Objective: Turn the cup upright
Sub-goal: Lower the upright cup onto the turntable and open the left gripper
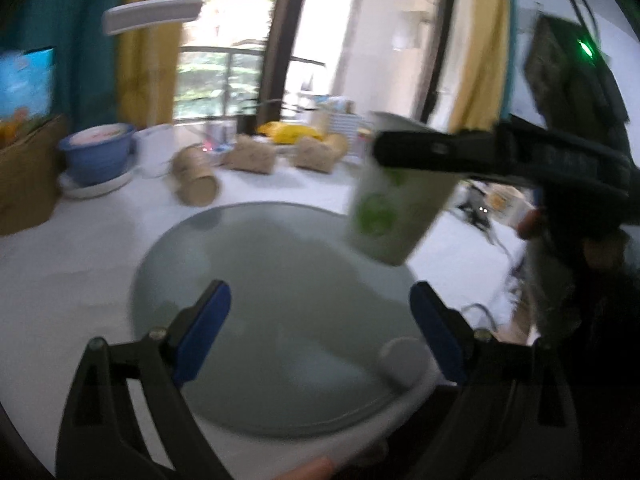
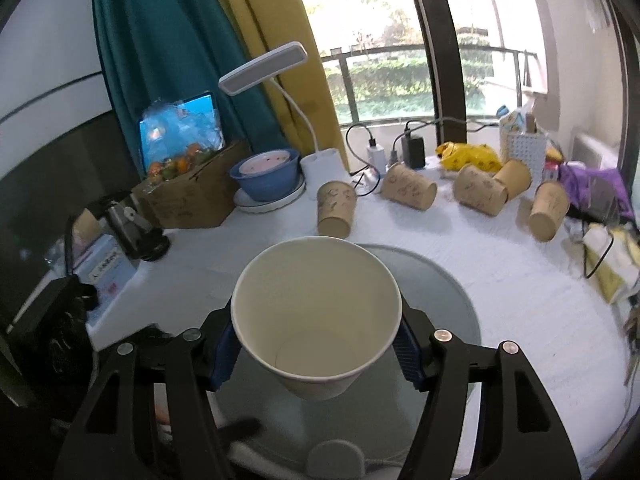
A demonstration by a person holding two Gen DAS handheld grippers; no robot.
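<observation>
- Right gripper (image 2: 316, 350): clamped on the white paper cup (image 2: 316, 312), blue pads (image 2: 224, 356) pressed against both sides of its wall.
- Cup held in the air above the round grey glass disc (image 2: 448, 292), mouth up and tilted toward the right wrist camera, inside bare.
- Same cup (image 1: 394, 200) in the blurred left wrist view: green print on its side, base lower, clear of the disc (image 1: 272, 280).
- Left gripper (image 1: 320, 330): jaws spread wide, nothing between the blue pads (image 1: 204, 332), hovering over the disc.
- Behind, on the white tablecloth (image 2: 500, 264): brown paper cups (image 2: 336, 210) lying on their sides, blue bowl (image 2: 266, 176), white desk lamp (image 2: 264, 66).
</observation>
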